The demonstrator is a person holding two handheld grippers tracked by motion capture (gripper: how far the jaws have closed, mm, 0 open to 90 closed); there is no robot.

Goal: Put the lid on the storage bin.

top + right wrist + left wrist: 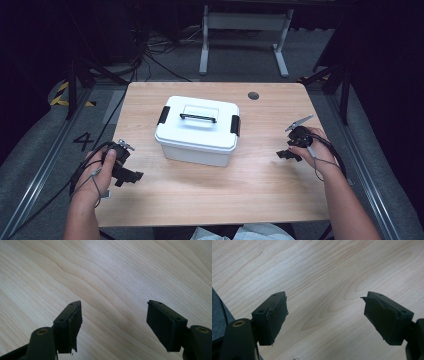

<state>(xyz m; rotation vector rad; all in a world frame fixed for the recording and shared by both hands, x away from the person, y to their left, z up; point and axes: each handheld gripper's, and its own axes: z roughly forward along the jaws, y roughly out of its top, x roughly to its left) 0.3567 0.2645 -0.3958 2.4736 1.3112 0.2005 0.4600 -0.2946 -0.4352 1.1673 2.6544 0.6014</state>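
The white storage box [197, 131] sits mid-table, at about twelve o'clock from me, squarely between my hands and well apart from both. It looks like rigid moulded plastic: stiff walls, smooth and probably slippery on the sides, so I would not pinch it there. I cannot tell whether it is loaded, so I would treat it as possibly heavy. The sensible places to take hold are the dark carry handle [198, 117] lying flat on the lid, or the black latches [163, 115] at its nine and three o'clock ends — small, hinged and likely to snap open stiffly.

My left gripper [131, 175] rests low at about eight o'clock from the box, forearm coming up from the near edge, jaws angled inward toward the box. In its own view the jaws stand wide apart over bare table [332, 270], holding nothing. My right gripper [289, 154] sits at four o'clock, wrist bent inward — released too, jaws spread over plain wood.
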